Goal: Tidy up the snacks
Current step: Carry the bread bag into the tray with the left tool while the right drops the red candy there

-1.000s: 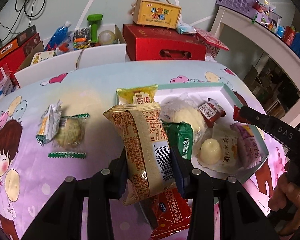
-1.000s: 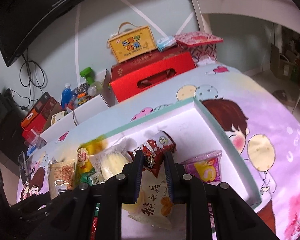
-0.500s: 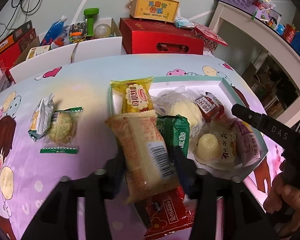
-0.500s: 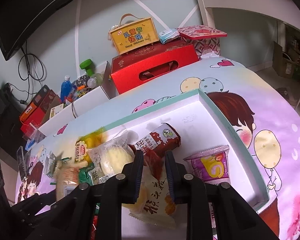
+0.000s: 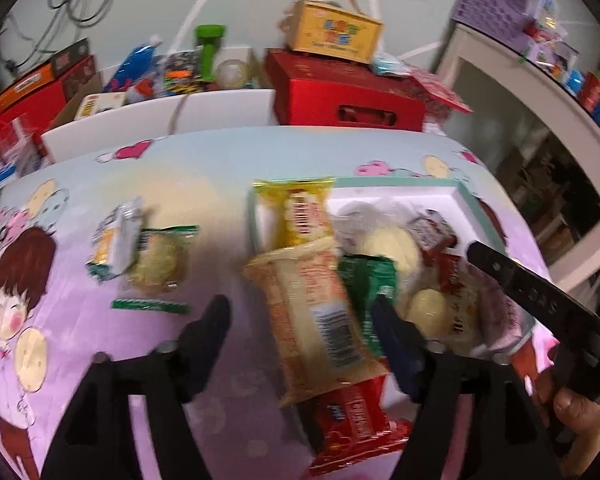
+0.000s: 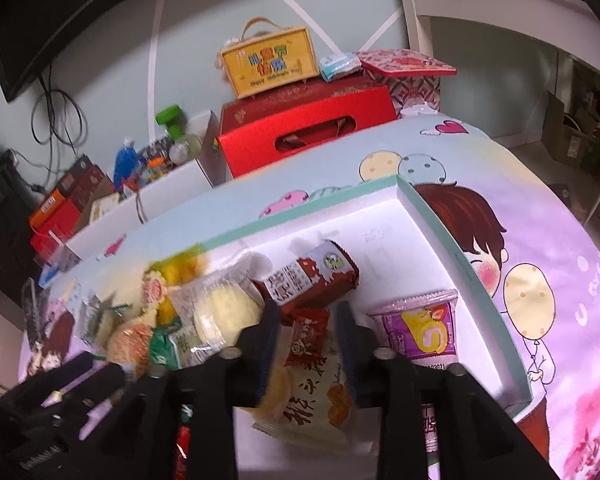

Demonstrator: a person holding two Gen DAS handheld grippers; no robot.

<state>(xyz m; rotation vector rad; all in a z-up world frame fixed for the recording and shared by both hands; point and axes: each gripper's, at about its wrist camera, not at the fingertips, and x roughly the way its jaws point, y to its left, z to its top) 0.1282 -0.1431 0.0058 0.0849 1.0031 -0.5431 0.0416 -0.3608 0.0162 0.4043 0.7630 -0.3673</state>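
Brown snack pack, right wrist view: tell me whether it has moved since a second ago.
Yes. The brown snack pack left the right tool, whose jaws are opening, and now lies farther toward the tray's back wall.

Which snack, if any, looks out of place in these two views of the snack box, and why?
The red packet at the near end of the box sticks out over the edge onto the tablecloth, partly under a long tan packet. Three more snacks lie loose on the cloth, outside the box.

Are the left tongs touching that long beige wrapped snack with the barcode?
Apart. In the left wrist view the left tongs are opening; the long beige wrapped snack lies between the fingers, with bare purple tablecloth showing beside it.
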